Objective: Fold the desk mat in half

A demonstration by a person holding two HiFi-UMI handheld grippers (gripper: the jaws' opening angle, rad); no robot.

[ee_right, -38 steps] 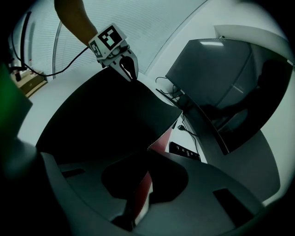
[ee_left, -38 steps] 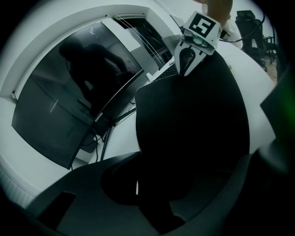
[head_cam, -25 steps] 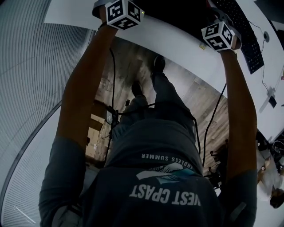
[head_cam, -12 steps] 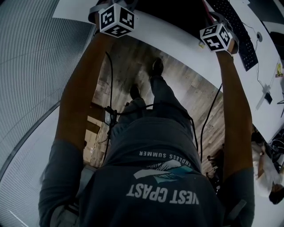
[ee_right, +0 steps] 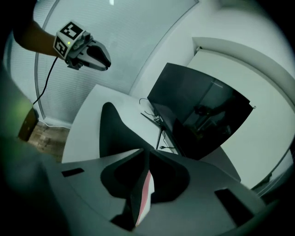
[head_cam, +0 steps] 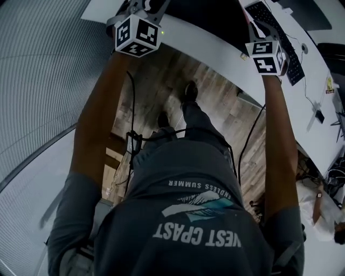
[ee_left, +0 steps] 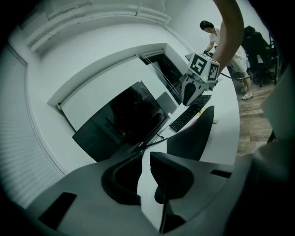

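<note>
The black desk mat (head_cam: 207, 13) lies on the white desk (head_cam: 215, 51) at the top of the head view, between my two marker cubes. In the left gripper view, my left gripper (ee_left: 146, 159) is closing on a thin edge of the desk mat (ee_left: 193, 133), which rises in a dark hump ahead. In the right gripper view, my right gripper (ee_right: 145, 156) is closing on the desk mat (ee_right: 115, 133), and a pink strip of its underside shows between the pads. Each gripper view also shows the other one: the right gripper (ee_left: 190, 99) and the left gripper (ee_right: 107, 62).
A black keyboard (head_cam: 277, 35) lies right of the mat. A dark monitor (ee_left: 124, 120) stands at the back of the desk, with cables at its foot. Another person (ee_left: 221, 37) stands at the desk's far end. Wooden floor (head_cam: 161, 81) lies below me.
The head view has swung, so the desk now sits nearer the top edge. Both marker cubes show slightly lower in the frame. Both grippers stay at the desk's near edge.
</note>
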